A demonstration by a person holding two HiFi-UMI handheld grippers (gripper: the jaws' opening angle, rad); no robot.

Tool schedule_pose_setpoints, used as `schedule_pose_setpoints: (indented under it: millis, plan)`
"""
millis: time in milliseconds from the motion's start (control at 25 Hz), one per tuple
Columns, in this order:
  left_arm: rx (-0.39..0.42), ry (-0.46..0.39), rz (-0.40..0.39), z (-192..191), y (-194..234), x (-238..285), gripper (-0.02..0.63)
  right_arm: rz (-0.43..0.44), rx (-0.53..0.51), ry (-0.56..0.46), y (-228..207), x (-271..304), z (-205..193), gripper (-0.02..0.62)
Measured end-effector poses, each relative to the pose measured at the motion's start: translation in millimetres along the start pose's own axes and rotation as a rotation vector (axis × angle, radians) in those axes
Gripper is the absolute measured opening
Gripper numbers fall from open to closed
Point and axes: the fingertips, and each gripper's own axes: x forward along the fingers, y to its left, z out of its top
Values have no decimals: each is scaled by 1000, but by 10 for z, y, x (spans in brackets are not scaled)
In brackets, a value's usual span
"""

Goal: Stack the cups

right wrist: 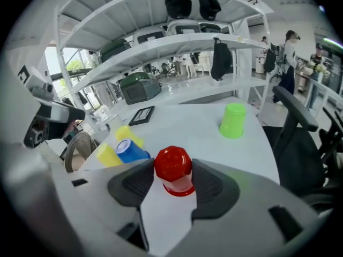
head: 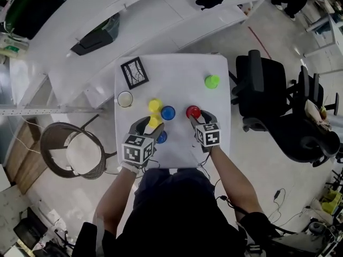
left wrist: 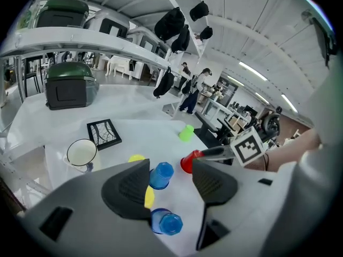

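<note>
One red cup [right wrist: 172, 166] stands upside down on the tabletop [right wrist: 187, 125], clamped near its top between the pads of the right hand-held gripper [right wrist: 171, 182]. So high a hold on tapered plastic may slip or tilt on lifting, knocking the blue cup [right wrist: 128, 150] ahead-left. The left hand-held gripper [left wrist: 170, 176] is open, pressing on nothing.

Bare table [head: 177, 82] between green cup [head: 212, 81] and picture frame [head: 134, 72]

Glossy plastic red cup [right wrist: 173, 170] — matt white table [head: 177, 79].
</note>
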Motion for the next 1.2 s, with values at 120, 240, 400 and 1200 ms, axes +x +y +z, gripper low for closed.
schedule_pose_setpoints:
  millis: [120, 240, 400, 1200]
  plan:
    - [-5, 13, -1, -24, 0, 29, 244, -35, 27, -24, -265, 63, 204, 218]
    - [-12, 23, 6, -48, 40, 47, 244, -53, 15, -49, -459, 184, 460, 218]
    - [-30, 31, 19, -86, 134, 69, 244, -74, 27, -67, -644, 378, 770, 218]
    - [-97, 42, 42, -275, 334, 13, 244, -120, 65, -56, -914, 854, 1115, 224]
